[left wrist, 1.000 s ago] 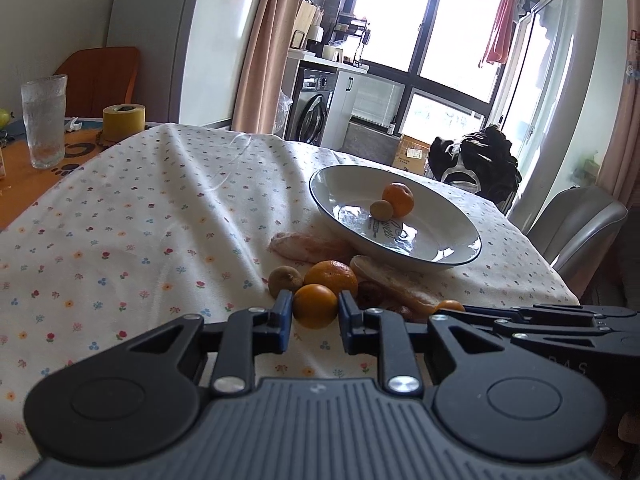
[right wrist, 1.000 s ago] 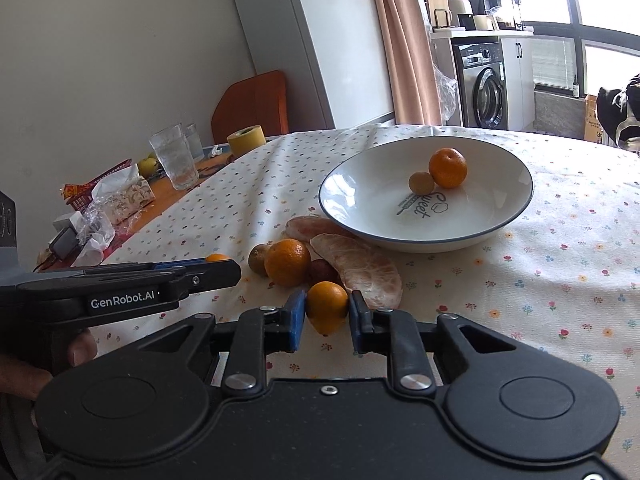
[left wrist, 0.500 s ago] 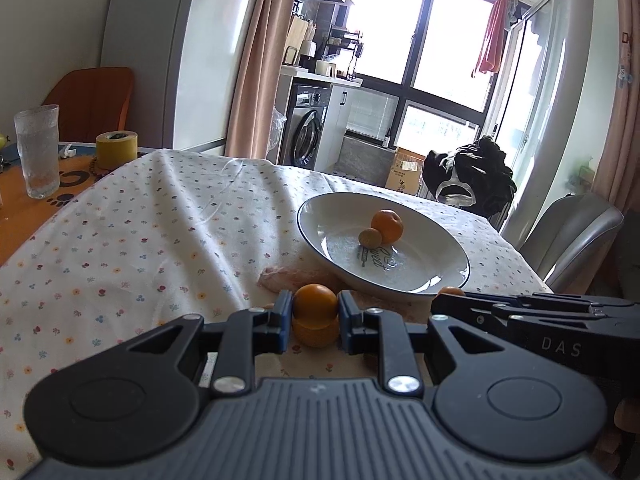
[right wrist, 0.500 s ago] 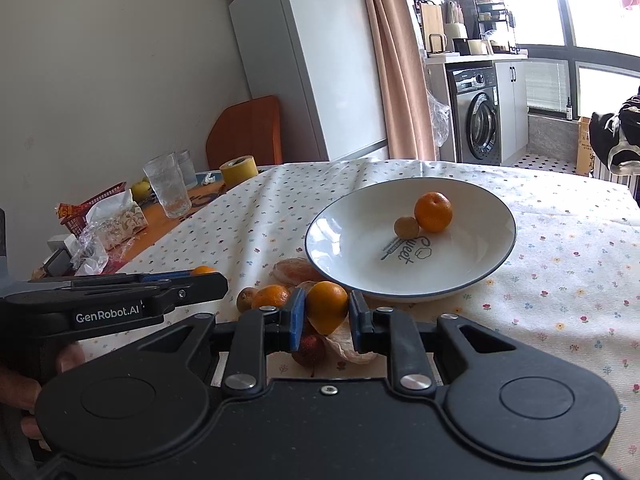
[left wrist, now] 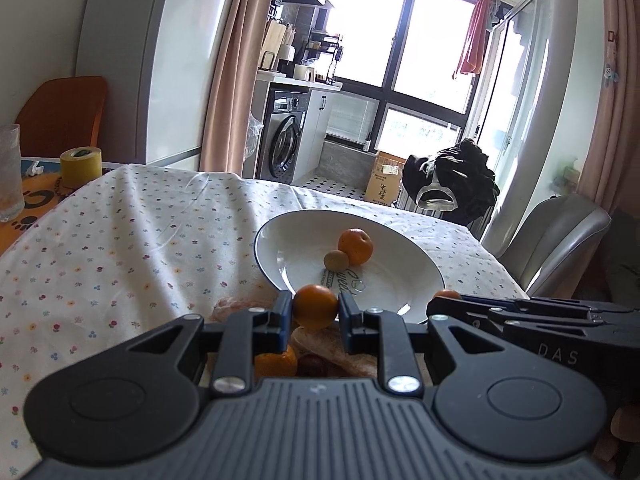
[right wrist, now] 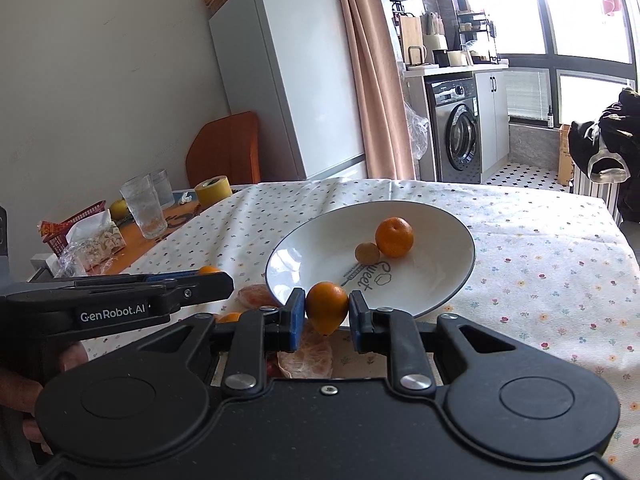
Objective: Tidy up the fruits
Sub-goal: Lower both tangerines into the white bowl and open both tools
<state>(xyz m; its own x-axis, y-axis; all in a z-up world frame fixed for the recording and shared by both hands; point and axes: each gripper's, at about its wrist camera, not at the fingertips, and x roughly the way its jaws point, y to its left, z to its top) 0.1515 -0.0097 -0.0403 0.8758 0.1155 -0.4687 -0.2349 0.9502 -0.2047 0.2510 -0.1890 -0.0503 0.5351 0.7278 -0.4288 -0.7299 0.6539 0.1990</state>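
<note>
A white plate (left wrist: pixel 416 276) (right wrist: pixel 460 264) with a dark rim holds one orange (left wrist: pixel 355 246) (right wrist: pixel 394 237) and a small brown fruit (left wrist: pixel 336 260) (right wrist: pixel 367 253). My left gripper (left wrist: pixel 314 312) is shut on an orange (left wrist: pixel 315 306), lifted just short of the plate's near rim. My right gripper (right wrist: pixel 326 312) is shut on another orange (right wrist: pixel 327 306), also raised at the near rim. Below them on the cloth lie an orange (left wrist: pixel 276 364), a dark red fruit (left wrist: pixel 312 366) and peeled citrus pieces (right wrist: pixel 306 360) (right wrist: pixel 256 296).
The table wears a flowered cloth (left wrist: pixel 120 248). At its left stand a glass (right wrist: pixel 144 212), yellow tape (left wrist: pixel 80 166) (right wrist: pixel 212 191) and snack packets (right wrist: pixel 88 244). A grey chair (left wrist: pixel 560 240) is at the right edge. A hand (right wrist: pixel 24 392) holds the left gripper.
Both grippers have risen off the cloth with their oranges and moved forward toward the plate's near rim.
</note>
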